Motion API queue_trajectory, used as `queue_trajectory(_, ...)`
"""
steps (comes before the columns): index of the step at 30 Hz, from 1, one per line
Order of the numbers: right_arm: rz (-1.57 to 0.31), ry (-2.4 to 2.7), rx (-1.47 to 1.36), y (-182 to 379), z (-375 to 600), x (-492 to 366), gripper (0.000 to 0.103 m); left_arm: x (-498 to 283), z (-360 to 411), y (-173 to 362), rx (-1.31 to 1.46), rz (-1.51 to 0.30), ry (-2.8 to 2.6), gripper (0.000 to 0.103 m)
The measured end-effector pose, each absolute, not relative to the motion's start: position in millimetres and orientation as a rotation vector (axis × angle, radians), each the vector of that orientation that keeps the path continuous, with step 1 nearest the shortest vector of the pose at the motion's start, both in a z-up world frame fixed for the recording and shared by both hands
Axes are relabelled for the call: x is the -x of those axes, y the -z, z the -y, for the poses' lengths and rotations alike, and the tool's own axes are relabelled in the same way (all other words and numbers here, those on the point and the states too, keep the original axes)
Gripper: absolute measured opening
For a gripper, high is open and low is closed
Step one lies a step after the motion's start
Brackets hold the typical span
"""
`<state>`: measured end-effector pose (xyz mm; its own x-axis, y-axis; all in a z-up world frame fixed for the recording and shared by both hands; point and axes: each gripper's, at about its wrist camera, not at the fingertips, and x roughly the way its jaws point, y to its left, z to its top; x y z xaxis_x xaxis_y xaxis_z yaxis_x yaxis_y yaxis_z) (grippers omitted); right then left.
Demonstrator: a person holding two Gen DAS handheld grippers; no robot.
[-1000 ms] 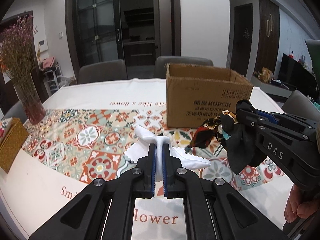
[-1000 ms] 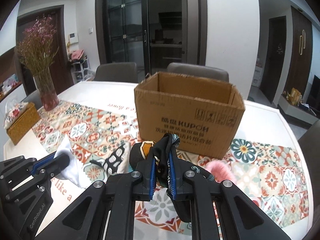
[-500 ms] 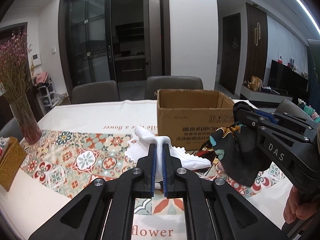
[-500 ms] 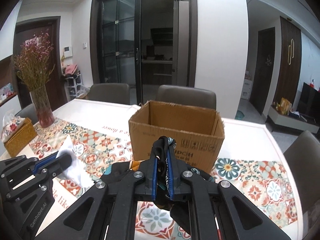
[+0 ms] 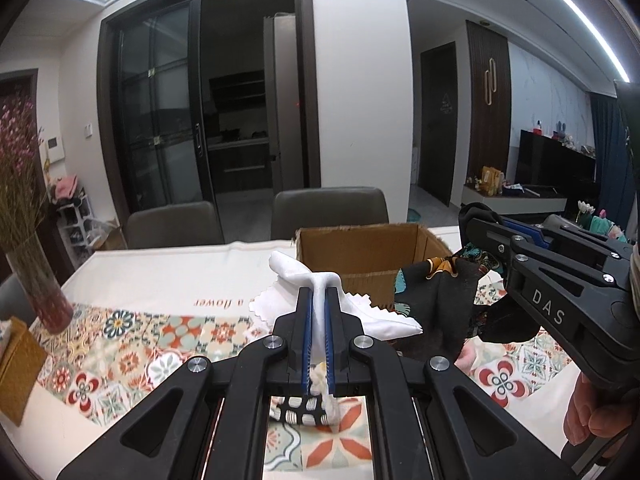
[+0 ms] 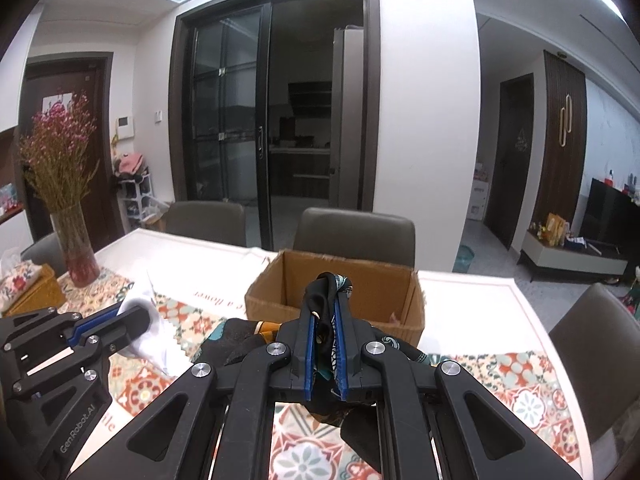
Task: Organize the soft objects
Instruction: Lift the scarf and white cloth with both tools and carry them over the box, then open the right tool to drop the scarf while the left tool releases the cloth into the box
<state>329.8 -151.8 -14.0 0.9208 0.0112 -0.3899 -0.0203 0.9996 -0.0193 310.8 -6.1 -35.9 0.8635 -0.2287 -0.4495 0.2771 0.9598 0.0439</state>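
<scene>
Patterned tabletop, open cardboard box: your left hand-held gripper pinches white cloth, right hand-held gripper pinches dark scarf, both raised, likely for boxing.

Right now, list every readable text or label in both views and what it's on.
"DAS": side of the right claw, seen from the left wrist.
"GenRobot.AI": side of the left claw, seen from the right wrist.
"a flower": upside down, on the white tablecloth.
Cardboard box: no print legible.
</scene>
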Motion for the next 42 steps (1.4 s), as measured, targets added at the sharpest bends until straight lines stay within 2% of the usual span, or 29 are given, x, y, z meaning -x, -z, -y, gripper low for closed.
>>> queue_trajectory(21,-0.280,0.041,0.068,-36.3,170.8,-374.6,0.010,-374.3,28.5,-11.1,-0.111,-0.366,0.351,0.008)
queue_trajectory(42,-0.336,0.023,0.049,-29.6,194.6,-462.9,0.010,-463.3,59.6,-9.5,-0.128,-0.428,0.412,0.008)
